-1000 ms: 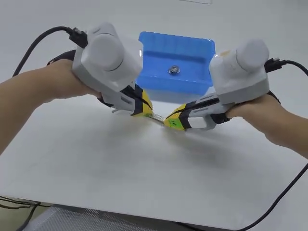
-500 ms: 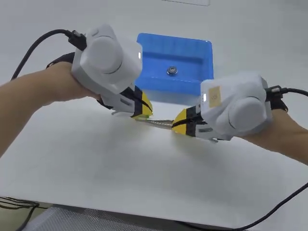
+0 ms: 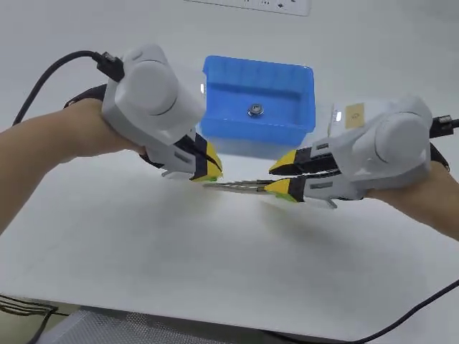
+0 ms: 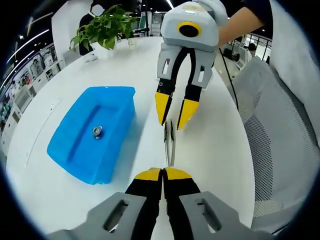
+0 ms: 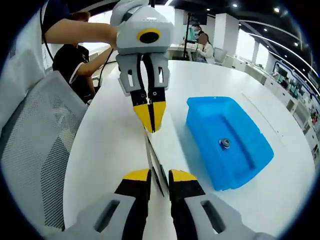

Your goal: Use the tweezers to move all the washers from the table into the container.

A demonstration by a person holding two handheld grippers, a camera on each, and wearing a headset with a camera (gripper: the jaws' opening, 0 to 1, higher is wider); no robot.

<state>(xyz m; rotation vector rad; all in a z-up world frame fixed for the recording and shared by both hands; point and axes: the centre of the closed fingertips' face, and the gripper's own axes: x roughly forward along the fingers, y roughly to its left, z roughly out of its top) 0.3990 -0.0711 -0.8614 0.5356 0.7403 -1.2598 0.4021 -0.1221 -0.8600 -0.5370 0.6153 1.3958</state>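
The left gripper [image 3: 205, 169] is pinching the tweezers [image 3: 235, 185] by one end, yellow tips pressed together on them, holding them roughly level just above the table [image 3: 179, 258]. The right gripper [image 3: 285, 175] is facing it, its jaws standing apart around the tweezers' other end; whether the metal is touching a jaw, I cannot tell. Beyond both, the blue container [image 3: 237, 130] is sitting near, with one washer [image 3: 254, 110] lying on its floor, clear of the walls. Bare white tabletop is stretching wide from the grippers down to the table's near edge, and a narrower strip is lying open between the tips and the container's front wall.
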